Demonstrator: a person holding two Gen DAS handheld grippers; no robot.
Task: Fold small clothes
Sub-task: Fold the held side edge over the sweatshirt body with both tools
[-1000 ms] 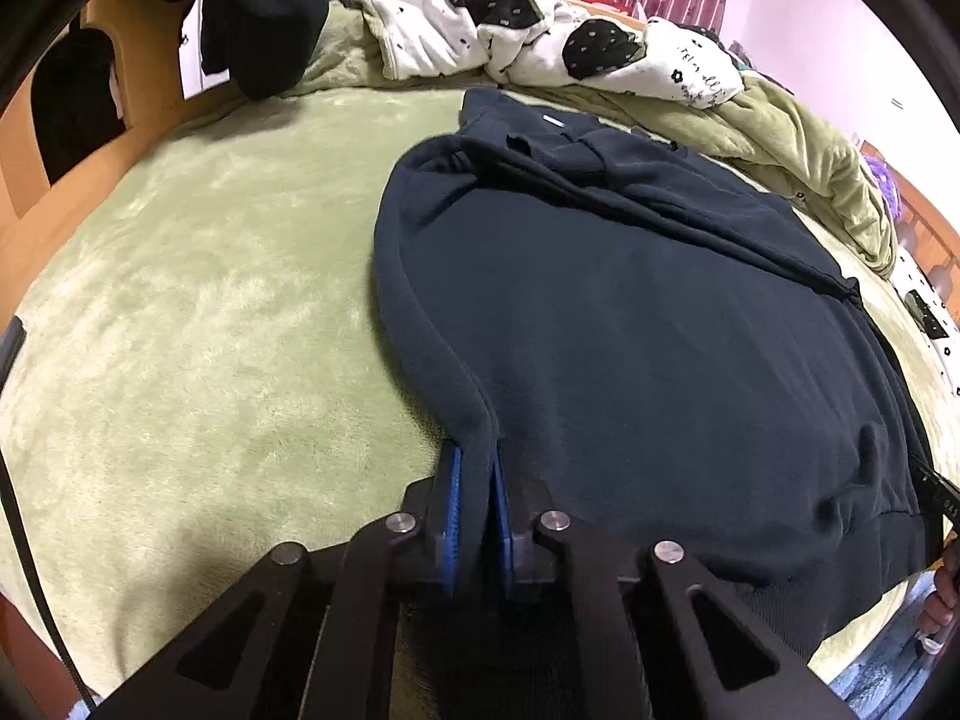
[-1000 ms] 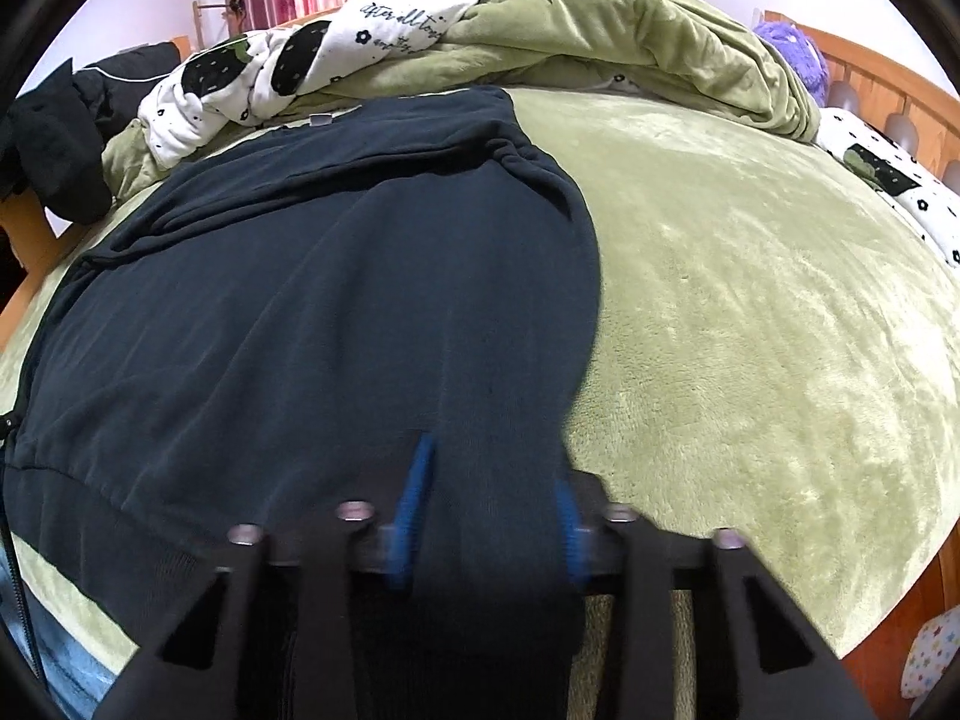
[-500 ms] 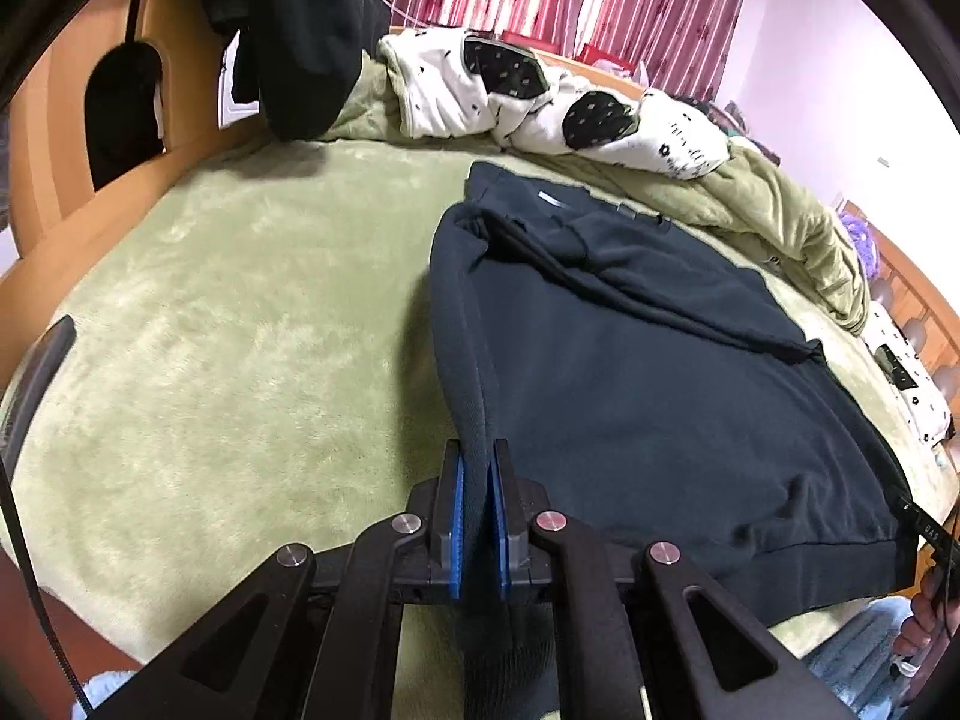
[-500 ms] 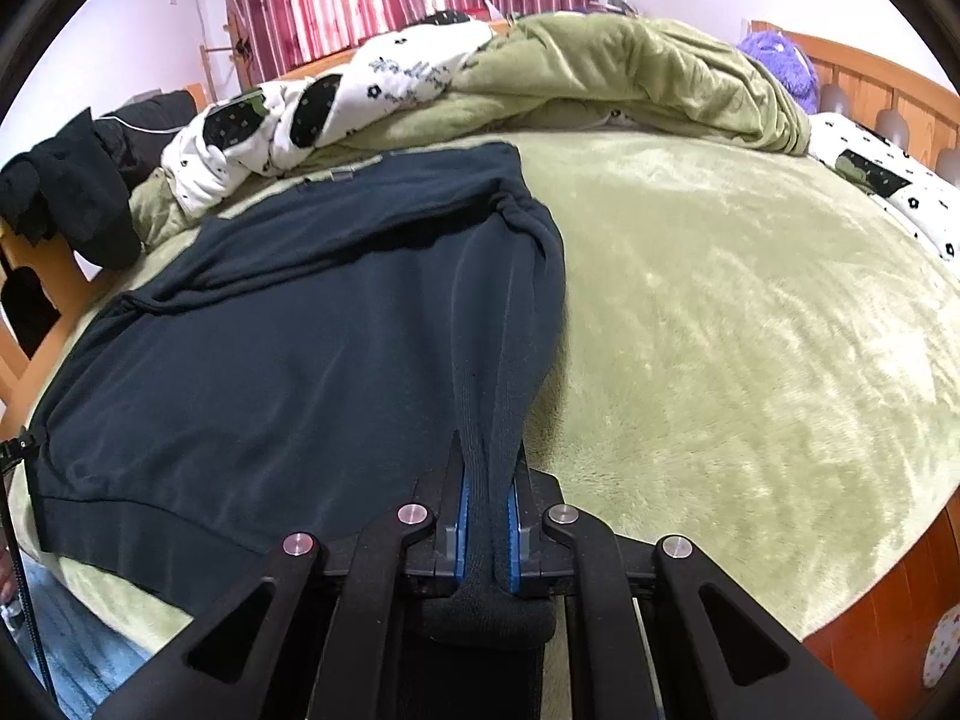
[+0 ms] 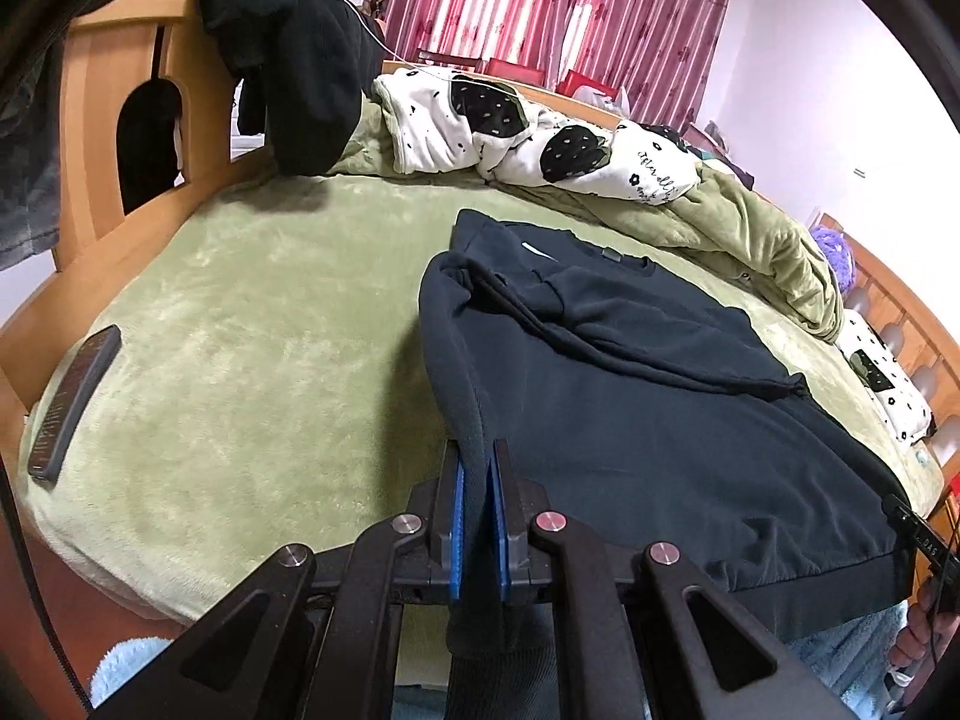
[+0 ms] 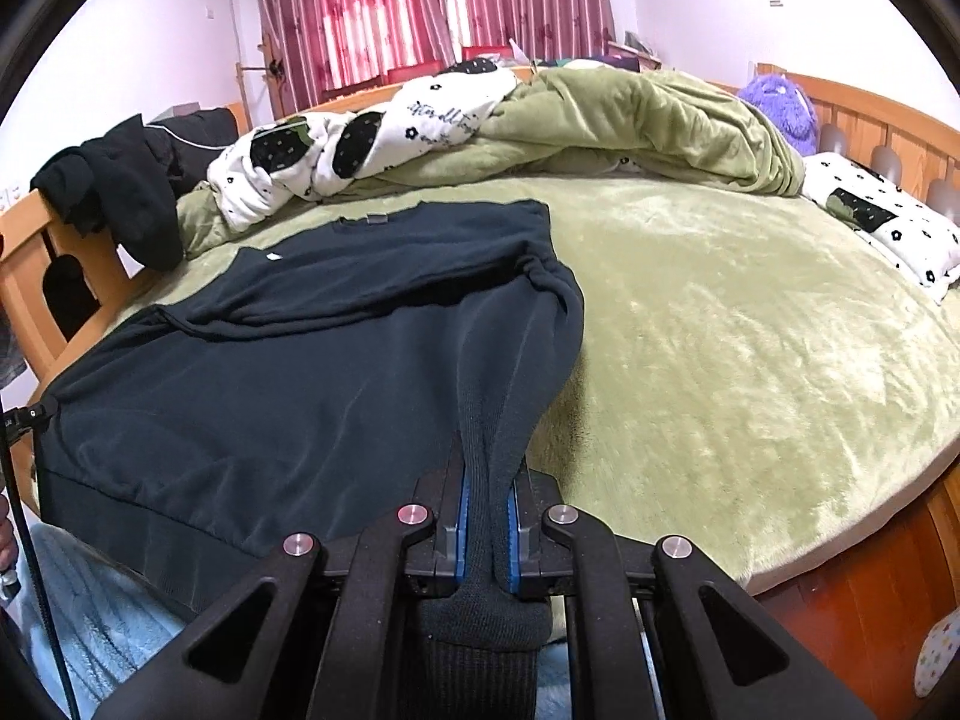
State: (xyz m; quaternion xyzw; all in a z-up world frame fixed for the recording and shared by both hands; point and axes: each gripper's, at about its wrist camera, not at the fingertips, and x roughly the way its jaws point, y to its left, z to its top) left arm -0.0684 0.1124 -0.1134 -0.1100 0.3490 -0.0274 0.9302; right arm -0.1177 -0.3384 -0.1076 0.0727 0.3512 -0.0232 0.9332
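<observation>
Jaws on both grippers clamped on ribbed cuffs: left gripper (image 5: 478, 516) and right gripper (image 6: 486, 531) each hold a sleeve end of the navy sweatshirt (image 5: 648, 396), which lies flat on the green bed (image 5: 252, 324), hem at the near edge. Looks like the sleeve-fold step; next move likely needs both cuffs carried inward across the body. Cuff ends drop out of frame below the jaws.

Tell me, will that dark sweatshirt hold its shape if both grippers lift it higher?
Probably not. The dark sweatshirt already bunches into ridges where the left gripper and right gripper pinch it, so it looks floppy. Its thick ribbed hem suggests some weight, so the middle would likely sag.
</observation>
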